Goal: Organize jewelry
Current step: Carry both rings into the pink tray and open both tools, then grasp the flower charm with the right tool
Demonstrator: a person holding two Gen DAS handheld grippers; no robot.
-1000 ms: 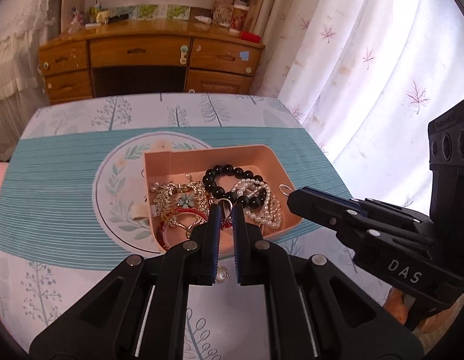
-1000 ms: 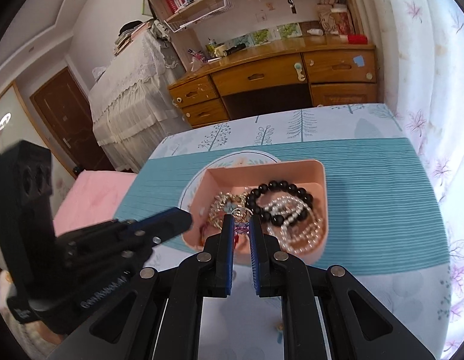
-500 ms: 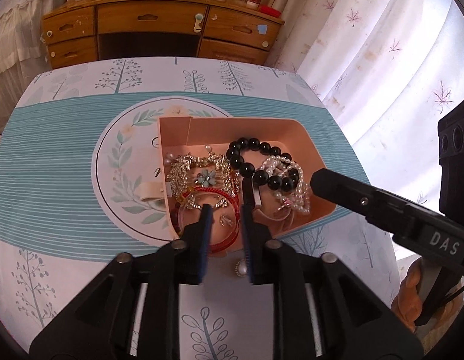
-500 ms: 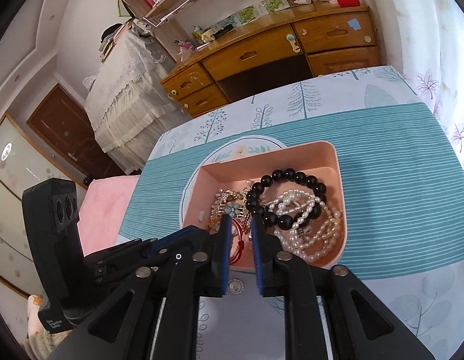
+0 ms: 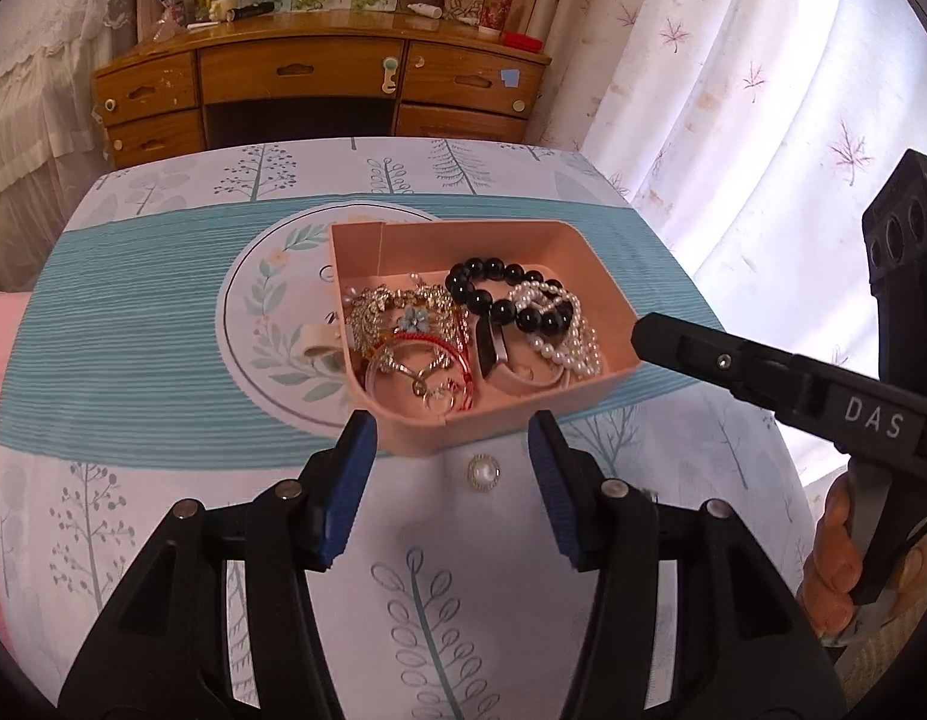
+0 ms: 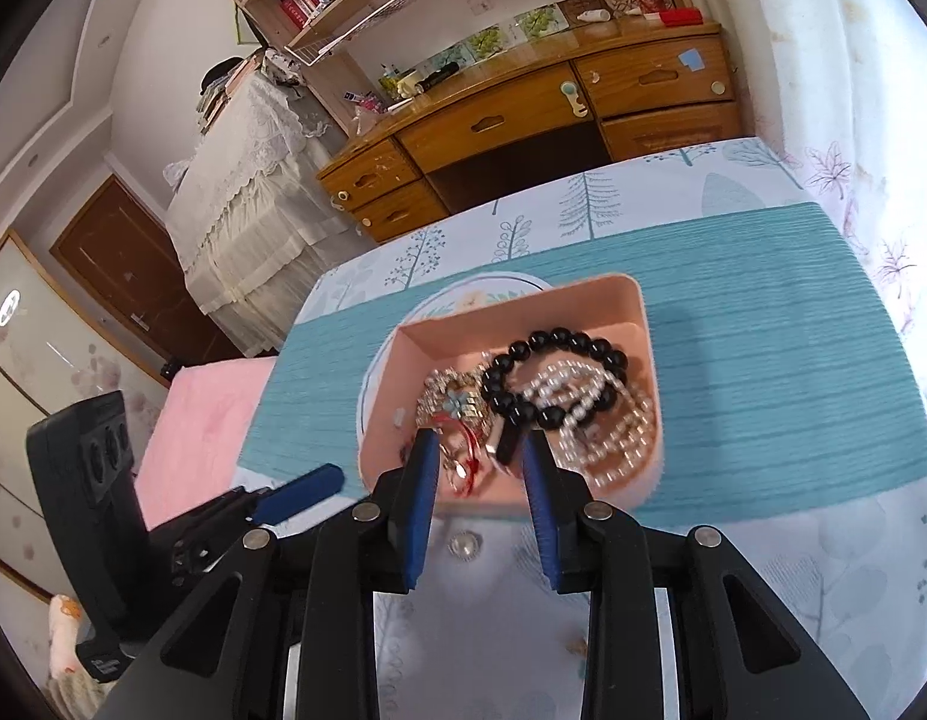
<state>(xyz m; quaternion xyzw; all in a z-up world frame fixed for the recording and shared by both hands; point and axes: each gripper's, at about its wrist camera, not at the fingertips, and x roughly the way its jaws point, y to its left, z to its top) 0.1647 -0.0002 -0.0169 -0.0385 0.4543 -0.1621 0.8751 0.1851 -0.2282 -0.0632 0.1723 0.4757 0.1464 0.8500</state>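
Note:
A pink tray [image 5: 607,276] sits on the patterned tablecloth, holding a black bead bracelet [image 5: 505,294], a pearl bracelet [image 5: 562,330], a gold rhinestone piece [image 5: 403,309] and a red string bracelet [image 5: 427,354]. A round pearl brooch [image 5: 484,471] lies on the cloth just in front of the tray. My left gripper [image 5: 451,426] hovers over that brooch and the tray's front wall, its jaws opening and gripping nothing. My right gripper [image 6: 480,441] hangs over the tray's [image 6: 523,294] near end above the red bracelet [image 6: 466,468], jaws also opening, pads touching nothing.
A small white piece [image 5: 316,339] lies on the cloth left of the tray. A wooden desk [image 5: 319,78] stands beyond the table. White curtains [image 5: 733,120] hang along the right edge. A pink cushion [image 6: 205,420] sits off the table's left side.
Both grippers went from shut to open. Both sank a little toward the tray, and the pearl brooch now shows between the left fingers.

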